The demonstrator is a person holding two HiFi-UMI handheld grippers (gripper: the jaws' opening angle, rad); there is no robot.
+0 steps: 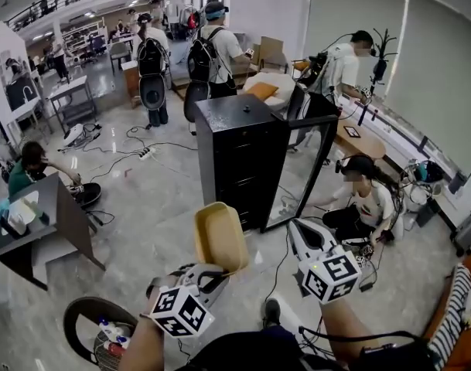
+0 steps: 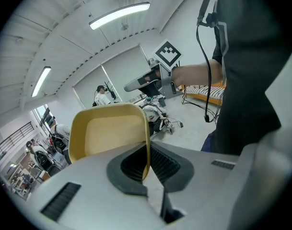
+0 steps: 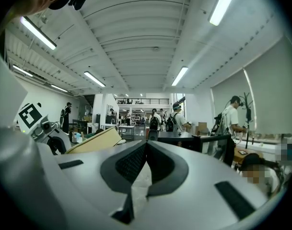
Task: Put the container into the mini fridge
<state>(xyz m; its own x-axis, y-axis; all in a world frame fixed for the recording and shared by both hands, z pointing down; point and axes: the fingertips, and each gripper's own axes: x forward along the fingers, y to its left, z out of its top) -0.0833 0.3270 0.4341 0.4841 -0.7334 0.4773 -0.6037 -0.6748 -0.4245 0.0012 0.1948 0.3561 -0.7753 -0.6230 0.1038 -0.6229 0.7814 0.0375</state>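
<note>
Busy hall; fridge (image 1: 239, 161) inside hidden; L fingers (image 2: 130, 166) grip container (image 2: 107, 133) rim, R fingers (image 3: 130, 164) closed

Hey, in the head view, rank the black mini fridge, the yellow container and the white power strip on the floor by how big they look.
Largest: mini fridge.
Second: yellow container, enlarged by being close to the camera.
Smallest: power strip, far off.

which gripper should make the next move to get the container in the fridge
Left. The left gripper is shut on the rim of the yellow container, and the mini fridge ahead has its door open. The right gripper is shut on nothing.
</note>
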